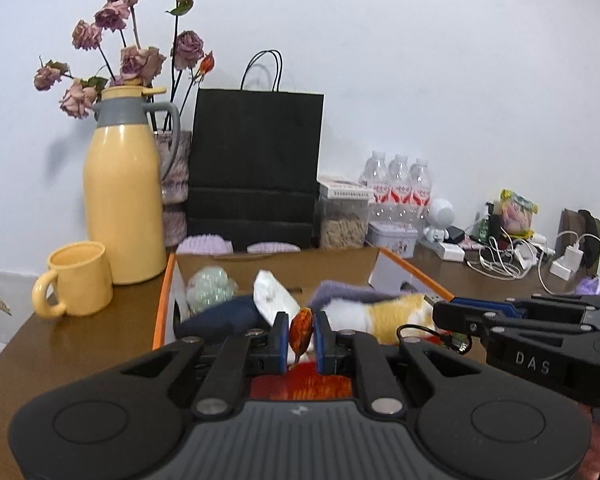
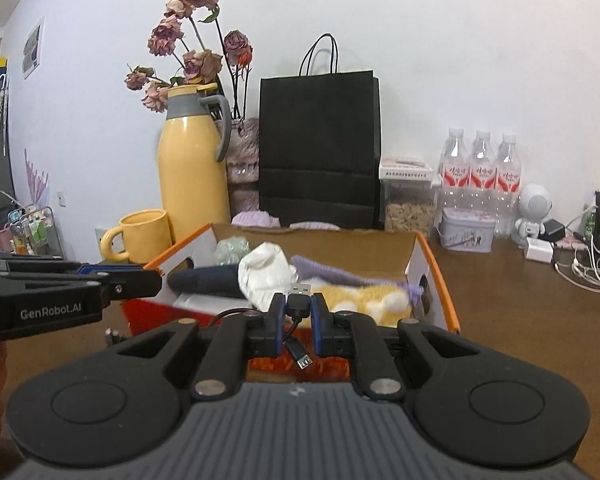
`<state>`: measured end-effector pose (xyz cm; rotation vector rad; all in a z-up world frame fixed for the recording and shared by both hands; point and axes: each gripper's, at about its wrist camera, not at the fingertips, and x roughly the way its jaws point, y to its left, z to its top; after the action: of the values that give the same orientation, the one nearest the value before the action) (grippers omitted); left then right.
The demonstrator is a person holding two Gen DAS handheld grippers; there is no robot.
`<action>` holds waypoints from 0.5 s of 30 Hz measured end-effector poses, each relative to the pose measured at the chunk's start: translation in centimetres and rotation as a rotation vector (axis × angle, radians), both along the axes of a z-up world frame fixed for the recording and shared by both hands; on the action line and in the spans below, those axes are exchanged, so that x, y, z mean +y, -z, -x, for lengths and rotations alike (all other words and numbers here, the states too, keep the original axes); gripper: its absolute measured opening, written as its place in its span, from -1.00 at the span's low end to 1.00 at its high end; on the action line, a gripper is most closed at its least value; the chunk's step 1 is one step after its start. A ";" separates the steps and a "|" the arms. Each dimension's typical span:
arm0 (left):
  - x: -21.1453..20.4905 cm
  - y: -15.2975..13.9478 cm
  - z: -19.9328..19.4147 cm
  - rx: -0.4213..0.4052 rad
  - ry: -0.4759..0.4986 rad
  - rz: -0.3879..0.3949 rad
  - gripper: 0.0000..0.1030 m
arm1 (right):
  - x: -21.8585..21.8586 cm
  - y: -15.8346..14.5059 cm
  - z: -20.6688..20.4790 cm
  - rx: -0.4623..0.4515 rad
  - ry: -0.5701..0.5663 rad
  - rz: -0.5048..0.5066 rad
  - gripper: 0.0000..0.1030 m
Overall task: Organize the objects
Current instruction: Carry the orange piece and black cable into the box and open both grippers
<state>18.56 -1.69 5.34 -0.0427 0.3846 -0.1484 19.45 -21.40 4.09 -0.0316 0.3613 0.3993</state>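
Observation:
My left gripper [image 1: 301, 330] is shut on a small dried reddish-brown flower bud [image 1: 301, 330], held above the near end of an orange-edged cardboard box [image 1: 162, 300]. My right gripper [image 2: 298, 308] is shut on a black USB cable [image 2: 298, 305], its plugs sticking out above and below the pads, over the same box [image 2: 440, 272]. The box holds a white sock [image 2: 266, 272], a navy sock [image 2: 208, 278], a purple knit piece [image 2: 328, 270], a yellow-and-white plush [image 2: 364, 298] and a bag of glass marbles [image 1: 210, 286]. Each gripper shows in the other's view, the right [image 1: 440, 314] and the left [image 2: 156, 280].
A yellow mug [image 1: 78, 278] and yellow thermos [image 1: 122, 200] stand left of the box. Behind it are a black paper bag [image 1: 256, 168], a vase of dried roses [image 1: 140, 60], a snack jar [image 1: 342, 216], water bottles [image 1: 398, 188], a tin [image 1: 392, 238]. Chargers and cables [image 1: 512, 256] lie at the right.

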 end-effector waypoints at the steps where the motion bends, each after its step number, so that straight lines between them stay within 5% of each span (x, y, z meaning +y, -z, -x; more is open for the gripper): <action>1: 0.0 -0.2 -0.5 -0.004 -0.002 0.000 -0.78 | 0.0 -0.1 -0.4 -0.004 0.003 -0.002 -0.74; 15: -0.3 -0.3 -7.6 0.019 -0.023 -0.001 -0.78 | 0.7 -0.5 -7.4 -0.015 0.026 -0.005 -0.74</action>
<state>26.19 -2.00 5.69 -0.0473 0.4034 -0.1248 26.80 -20.71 4.63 -0.0253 0.3453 0.3735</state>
